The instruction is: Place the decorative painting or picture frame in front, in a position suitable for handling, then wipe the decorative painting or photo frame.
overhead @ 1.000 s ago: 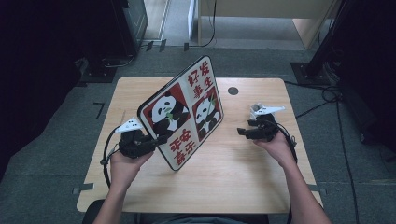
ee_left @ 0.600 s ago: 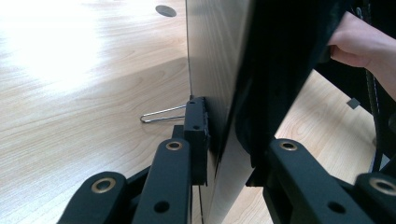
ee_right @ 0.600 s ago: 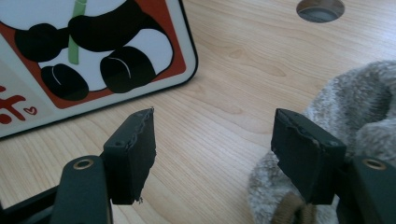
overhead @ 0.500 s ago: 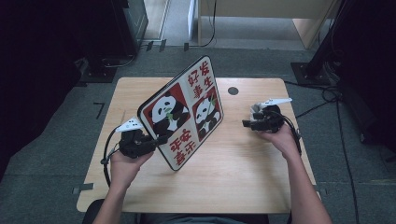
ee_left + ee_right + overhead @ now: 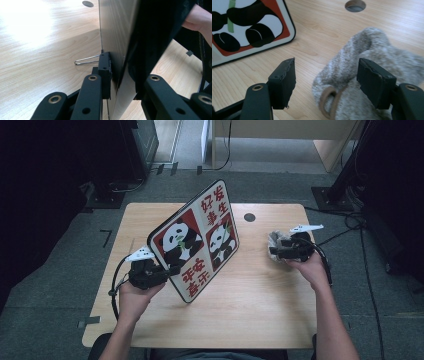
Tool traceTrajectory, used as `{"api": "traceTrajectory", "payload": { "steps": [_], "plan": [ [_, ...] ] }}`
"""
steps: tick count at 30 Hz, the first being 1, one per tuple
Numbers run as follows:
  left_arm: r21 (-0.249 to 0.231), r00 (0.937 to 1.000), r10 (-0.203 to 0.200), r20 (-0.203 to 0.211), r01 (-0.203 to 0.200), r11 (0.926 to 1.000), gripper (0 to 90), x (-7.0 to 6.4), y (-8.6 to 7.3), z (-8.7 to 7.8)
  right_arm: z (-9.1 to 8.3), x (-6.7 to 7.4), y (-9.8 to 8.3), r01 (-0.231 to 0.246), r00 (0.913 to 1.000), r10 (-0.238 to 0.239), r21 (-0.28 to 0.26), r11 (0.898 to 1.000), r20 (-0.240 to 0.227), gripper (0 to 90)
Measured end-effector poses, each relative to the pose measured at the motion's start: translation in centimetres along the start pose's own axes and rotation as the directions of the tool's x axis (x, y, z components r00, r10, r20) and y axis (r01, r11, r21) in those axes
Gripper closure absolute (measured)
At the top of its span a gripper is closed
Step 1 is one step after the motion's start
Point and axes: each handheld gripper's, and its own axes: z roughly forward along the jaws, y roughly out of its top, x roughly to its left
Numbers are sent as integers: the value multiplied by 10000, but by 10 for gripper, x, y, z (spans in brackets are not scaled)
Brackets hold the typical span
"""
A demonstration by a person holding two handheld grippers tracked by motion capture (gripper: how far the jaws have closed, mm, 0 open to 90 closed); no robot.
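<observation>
Right gripper view: fuzzy grey cloth [image 5: 372,65]

The light wooden table [image 5: 250,320] carried all items. The flat rectangular panda-print board [image 5: 197,240] stood tilted on its lower edge, left of the table's centre, running from the near left toward the far middle. The left gripper [image 5: 167,271] sat at the board's near left edge, jaws clamped on that edge, one on each face. A thin bent wire stand [image 5: 86,60] lay on the table behind the board, beside the gripper. The round cable hole [image 5: 249,217] lay at the far side, right of the board. The fluffy grey knitted cloth [image 5: 278,245] lay well right of the board, near the right edge. The right gripper [image 5: 275,252] was at the cloth, its spread jaws either side of it, not pressing.
</observation>
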Motion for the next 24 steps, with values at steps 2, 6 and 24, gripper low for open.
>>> {"api": "traceTrajectory", "payload": {
  "steps": [2, 6, 24],
  "plan": [
    [5, 10000, -21, 44, 21, 10000, 762, 1, 0, 0, -4, -4, -1, -13, 9998, 15, -139, 9999, 181, 321],
    [6, 9999, -81, 70, 81, 10000, 763, 1, 0, 0, -7, -12, -3, -197, 9992, 203, -182, 9996, 349, 321],
    [-7, 9999, -98, -68, 98, 10000, 767, -1, -1, 1, -20, -34, -12, -717, 9938, 758, -515, 9961, 811, 315]
  ]
}}
